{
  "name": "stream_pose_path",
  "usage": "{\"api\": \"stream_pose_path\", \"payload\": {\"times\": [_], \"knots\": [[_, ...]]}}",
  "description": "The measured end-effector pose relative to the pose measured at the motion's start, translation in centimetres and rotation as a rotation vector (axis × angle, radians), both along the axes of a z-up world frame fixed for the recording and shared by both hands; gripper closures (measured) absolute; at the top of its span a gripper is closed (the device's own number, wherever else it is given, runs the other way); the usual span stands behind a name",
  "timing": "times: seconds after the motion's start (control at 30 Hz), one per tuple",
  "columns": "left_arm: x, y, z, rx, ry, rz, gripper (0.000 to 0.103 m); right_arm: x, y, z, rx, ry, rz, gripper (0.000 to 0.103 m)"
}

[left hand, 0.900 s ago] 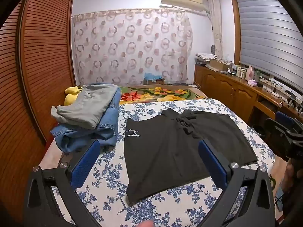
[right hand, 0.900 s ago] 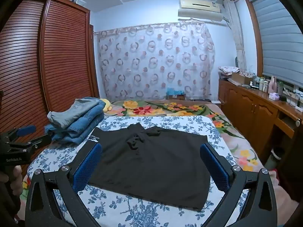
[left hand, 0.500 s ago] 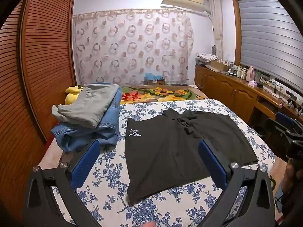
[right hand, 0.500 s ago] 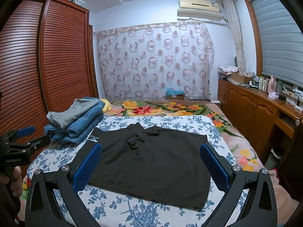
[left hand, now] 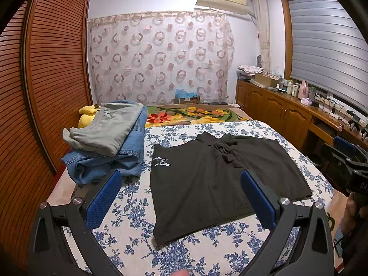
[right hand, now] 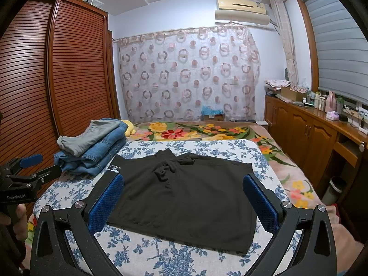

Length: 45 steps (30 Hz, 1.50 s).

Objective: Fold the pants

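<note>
Floral bedding is covering the bed where we are working. Black pants are lying flat at the frame's centre, with folded clothes stacked at middle left. We are holding the left gripper and right gripper spread wide, gripping nothing, above the pants' near edge.

left wrist: from bed's left, facing across | right wrist: from foot | shared: bed
</note>
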State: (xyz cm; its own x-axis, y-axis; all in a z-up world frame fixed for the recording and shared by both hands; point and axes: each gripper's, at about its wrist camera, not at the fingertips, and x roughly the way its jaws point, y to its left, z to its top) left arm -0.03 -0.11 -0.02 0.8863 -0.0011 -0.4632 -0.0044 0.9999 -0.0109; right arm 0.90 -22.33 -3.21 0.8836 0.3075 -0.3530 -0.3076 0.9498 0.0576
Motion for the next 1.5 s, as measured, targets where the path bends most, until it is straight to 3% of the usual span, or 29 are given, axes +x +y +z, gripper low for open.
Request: {"api": "stream_pose_path", "payload": {"times": [1.5], "knots": [[0.04,-0.26,0.41,0.003,-0.01,0.0,0.0,-0.2,0.17,0.11,0.007,-0.003,-0.002,0.0]]}}
